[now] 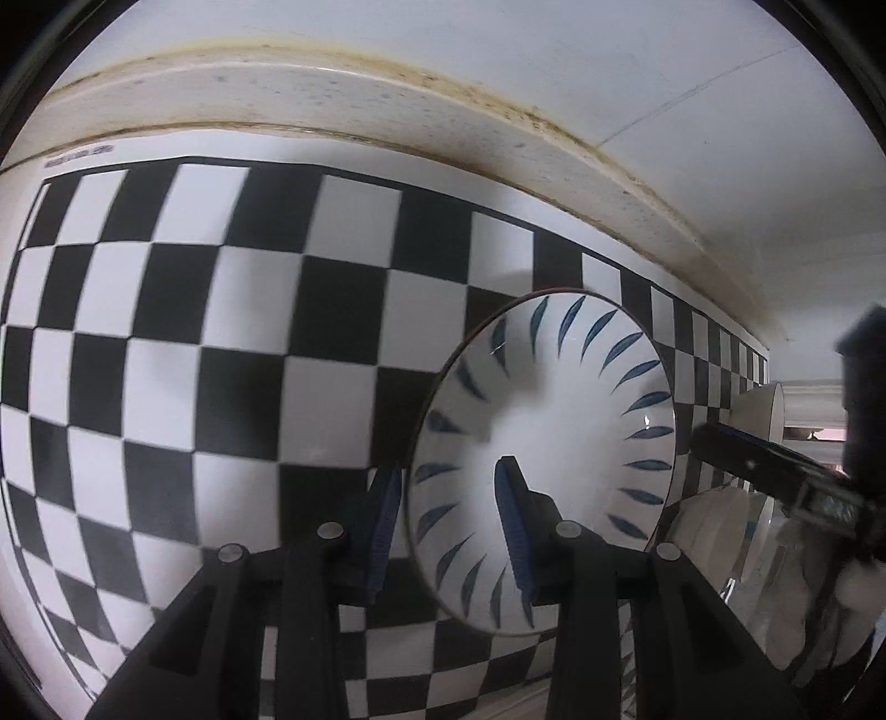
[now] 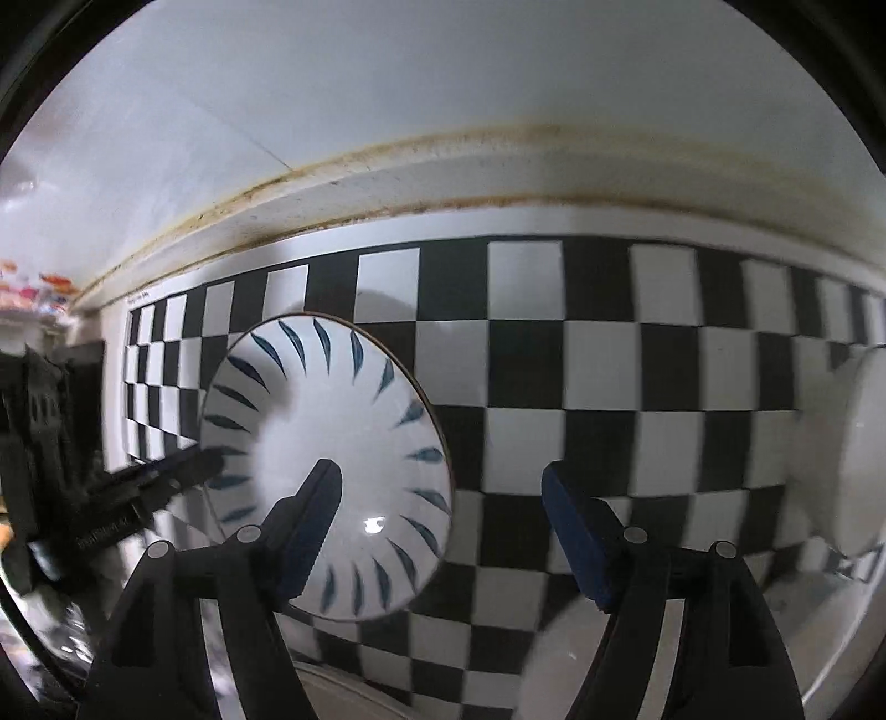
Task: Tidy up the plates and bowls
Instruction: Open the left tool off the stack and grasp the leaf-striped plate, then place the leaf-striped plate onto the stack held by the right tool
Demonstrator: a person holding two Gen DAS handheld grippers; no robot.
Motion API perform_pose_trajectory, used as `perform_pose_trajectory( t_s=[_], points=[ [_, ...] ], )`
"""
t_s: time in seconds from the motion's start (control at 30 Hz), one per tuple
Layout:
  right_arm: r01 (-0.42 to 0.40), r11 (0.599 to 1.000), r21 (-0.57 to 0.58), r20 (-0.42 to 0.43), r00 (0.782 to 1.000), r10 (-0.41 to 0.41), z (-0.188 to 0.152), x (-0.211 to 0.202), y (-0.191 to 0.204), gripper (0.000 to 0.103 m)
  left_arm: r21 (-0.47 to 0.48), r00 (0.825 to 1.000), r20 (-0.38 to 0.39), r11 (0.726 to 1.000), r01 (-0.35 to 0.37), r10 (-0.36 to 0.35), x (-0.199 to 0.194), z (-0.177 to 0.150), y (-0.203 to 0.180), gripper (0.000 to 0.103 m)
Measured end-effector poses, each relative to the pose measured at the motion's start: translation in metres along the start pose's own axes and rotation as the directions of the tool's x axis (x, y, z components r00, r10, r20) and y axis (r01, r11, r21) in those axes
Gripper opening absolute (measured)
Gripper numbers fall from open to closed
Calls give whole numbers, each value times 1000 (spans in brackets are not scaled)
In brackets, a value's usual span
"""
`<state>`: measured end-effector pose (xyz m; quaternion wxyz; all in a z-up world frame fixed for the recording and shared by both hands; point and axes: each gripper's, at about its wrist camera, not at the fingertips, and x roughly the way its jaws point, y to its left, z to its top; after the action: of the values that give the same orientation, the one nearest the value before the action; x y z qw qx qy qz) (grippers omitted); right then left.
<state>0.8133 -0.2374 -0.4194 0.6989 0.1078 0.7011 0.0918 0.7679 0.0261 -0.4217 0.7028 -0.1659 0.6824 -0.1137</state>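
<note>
Under both of my cameras the biggest thing is the black-and-white checkerboard sheet (image 1: 194, 343), which lies flat and runs up to a stained cream ledge (image 1: 387, 105) at the foot of a white wall (image 1: 637, 50). On that sheet sits the white bowl (image 1: 559, 421) with dark blue leaf strokes fanning round its inside and a thin dark rim. At the right edge of the right wrist view I see a plain white dish (image 2: 853, 454), blurred, well apart from the bowl. My left gripper (image 1: 451, 531) is clamped on the bowl's rim: one blue pad sits inside the bowl, the other just outside the wall. My right gripper (image 2: 437, 531) has its jaws spread wide, with nothing pinched between them; its left finger is over the bowl's inside and its right finger is over the bare checkerboard, and I can't tell whether either touches anything.
</note>
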Motion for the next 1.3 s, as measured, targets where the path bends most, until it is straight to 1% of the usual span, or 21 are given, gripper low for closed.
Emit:
perform_pose_trajectory(
  t_s=[0.03,0.07,0.13,0.2,0.23,0.3,0.33,0.47,0.63,0.7,0.8,1.0,1.17,1.3],
  points=[
    [-6,1000,6,-16,1000,7,4,3,-2,72,5,1000,-2,1000,-8,8,1,0,-3,33],
    [-15,1000,12,-39,999,16,8,9,-4,63,15,1000,-6,1000,-17,17,5,2,-5,33],
    [-18,999,32,-85,996,21,15,22,-7,54,26,999,-21,999,-25,26,10,3,-6,33],
    [-12,1000,29,-119,993,15,17,34,-8,51,43,999,-29,998,-37,38,15,3,-10,31],
    [-18,999,33,-133,991,22,17,39,-9,46,59,999,-23,997,-47,49,16,2,-12,31],
    [-31,999,25,-138,990,34,16,40,-7,30,67,998,-16,996,-58,59,17,1,-14,30],
    [-59,998,36,-161,985,64,16,44,-8,18,69,998,-11,996,-62,63,18,0,-15,30],
    [-31,999,25,-156,987,35,11,44,-6,18,47,998,-13,997,-53,54,15,-5,-16,30],
    [-63,998,23,-163,984,66,0,36,-4,17,33,999,24,998,-48,48,-1,-14,-23,30],
    [-81,997,16,-153,985,82,-8,27,-1,16,37,998,39,998,-56,54,-9,-18,-27,30],
    [-87,996,-6,-128,988,85,-19,9,5,15,59,995,68,995,-74,70,-26,-28,-34,30],
    [-117,993,-22,-96,989,114,-48,-20,13,15,92,992,94,991,-96,87,-49,-60,-50,30],
    [-131,991,-39,-92,988,127,-86,-39,16,14,94,993,86,991,-94,86,-60,-98,-54,30],
    [-140,989,-46,-104,985,134,-121,-42,18,14,90,994,69,992,-92,86,-63,-128,-51,30]
  ],
)
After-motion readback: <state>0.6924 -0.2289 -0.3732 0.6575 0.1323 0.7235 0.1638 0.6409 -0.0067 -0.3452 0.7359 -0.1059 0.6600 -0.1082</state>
